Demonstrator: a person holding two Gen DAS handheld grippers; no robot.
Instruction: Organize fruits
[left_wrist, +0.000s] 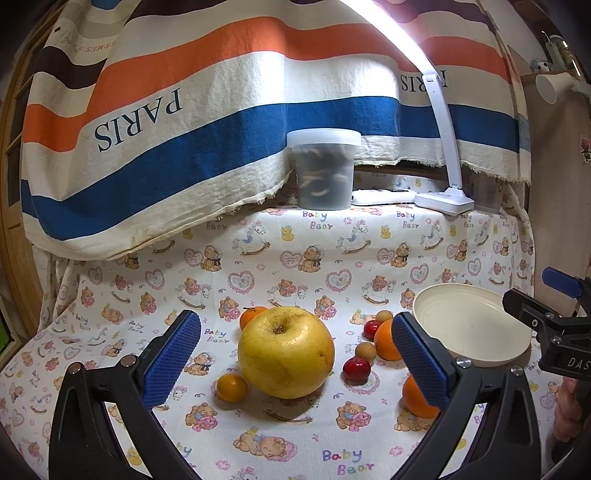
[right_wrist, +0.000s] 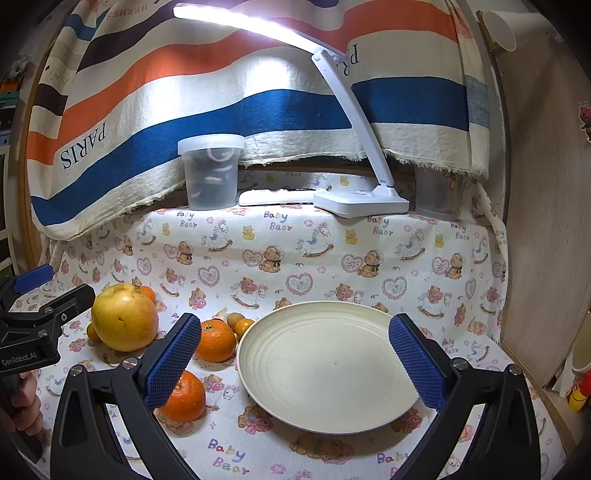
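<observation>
A: Two grippers appeared, both with fingers spread wide and holding nothing. The left gripper (left_wrist: 295, 363) framed a large yellow apple (left_wrist: 286, 352) that sat on the surface (left_wrist: 258, 258), between the fingers but touching neither.

B: Where did the smaller fruits lie?

A: A small yellow fruit (left_wrist: 231, 387) touched the apple at its 8 o'clock. A small orange (left_wrist: 252, 316) showed behind the apple at 11 o'clock. At the apple's 3 o'clock lay two red fruits (left_wrist: 356, 369), two tan round fruits (left_wrist: 365, 350) and two larger oranges (left_wrist: 386, 339), partly hidden behind the left gripper's right finger (left_wrist: 419, 363).

B: And the right gripper?

A: The right gripper (right_wrist: 295, 363) hung over a cream plate (right_wrist: 328, 365), which held no fruit. Oranges (right_wrist: 215, 339) lay just beside the plate's rim at 9 o'clock, the apple farther out at 10 o'clock.

B: Background items?

A: A lidded plastic tub (left_wrist: 324, 168) and a white desk lamp (left_wrist: 445, 162) stood at 12 o'clock on the raised back ledge, beneath a striped cloth (left_wrist: 184, 147) marked PARIS.
</observation>
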